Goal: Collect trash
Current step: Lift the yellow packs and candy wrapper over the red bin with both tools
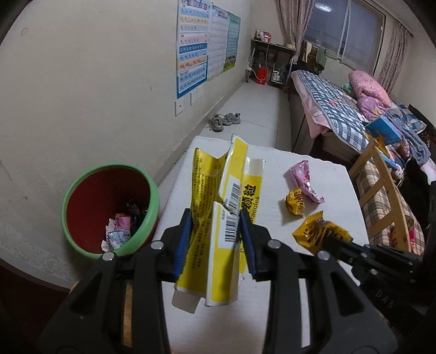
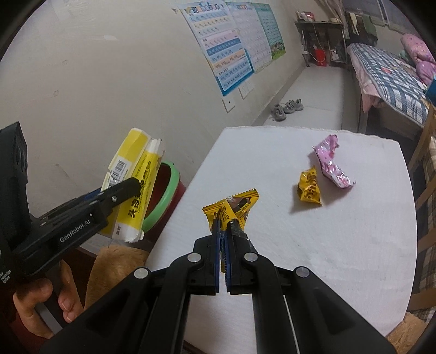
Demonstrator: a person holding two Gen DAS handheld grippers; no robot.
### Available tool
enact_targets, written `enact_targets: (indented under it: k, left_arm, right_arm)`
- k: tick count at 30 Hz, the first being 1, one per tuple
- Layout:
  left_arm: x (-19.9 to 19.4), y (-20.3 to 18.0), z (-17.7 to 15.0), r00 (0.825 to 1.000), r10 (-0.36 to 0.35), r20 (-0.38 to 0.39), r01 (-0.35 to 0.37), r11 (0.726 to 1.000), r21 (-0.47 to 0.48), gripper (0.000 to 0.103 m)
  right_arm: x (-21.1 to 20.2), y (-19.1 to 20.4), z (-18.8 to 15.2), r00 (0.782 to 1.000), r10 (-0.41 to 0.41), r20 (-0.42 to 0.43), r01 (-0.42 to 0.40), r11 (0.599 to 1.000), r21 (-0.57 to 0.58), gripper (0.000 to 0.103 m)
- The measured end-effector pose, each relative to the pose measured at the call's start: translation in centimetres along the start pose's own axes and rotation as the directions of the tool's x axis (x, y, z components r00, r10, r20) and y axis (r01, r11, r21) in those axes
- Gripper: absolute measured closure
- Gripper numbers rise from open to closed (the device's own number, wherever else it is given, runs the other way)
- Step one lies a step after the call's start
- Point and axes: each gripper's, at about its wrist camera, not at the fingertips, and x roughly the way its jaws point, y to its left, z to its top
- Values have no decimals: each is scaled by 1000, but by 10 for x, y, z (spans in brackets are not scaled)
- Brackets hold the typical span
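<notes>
Red plastic bin with green rim (image 1: 81, 190) stands on the floor left of the white surface (image 1: 313, 168), wrappers inside. Left hand-held gripper (image 1: 215, 231) clamps a torn yellow-and-white paper medicine box (image 1: 218, 207), raised off the surface near the bin. Right hand-held gripper (image 2: 224, 231) is closed on a yellow foil snack wrapper (image 2: 234, 204). On the surface further right lie a crumpled yellow wrapper (image 2: 309, 188) and, just beside it, a pink foil wrapper (image 2: 331, 160).

Cream wall (image 1: 95, 68) hung with study charts (image 1: 193, 46), pale floor (image 1: 256, 103) with grey shoes (image 1: 224, 121), cluttered desk (image 1: 272, 58) at the far end, curtained dark window (image 1: 343, 30), bed (image 1: 335, 109) under checked quilt, ceiling lamp (image 1: 323, 6) reflected in glass.
</notes>
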Motion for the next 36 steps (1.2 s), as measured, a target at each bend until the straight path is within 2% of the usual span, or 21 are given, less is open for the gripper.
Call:
enact_targets:
  k: [17, 30, 36]
  left_arm:
    - [-19, 42, 5, 996, 68, 54, -64, 996, -63, 70]
    - [-16, 70, 3, 993, 109, 46, -103, 988, -118, 69]
    - [-6, 93, -1, 990, 136, 23, -130, 978, -165, 69]
  right_arm:
    - [9, 39, 13, 1000, 30, -1, -30, 996, -82, 99]
    - [23, 63, 26, 998, 54, -11, -56, 990, -133, 99]
    - [45, 78, 36, 995, 90, -36, -94, 986, -140, 99]
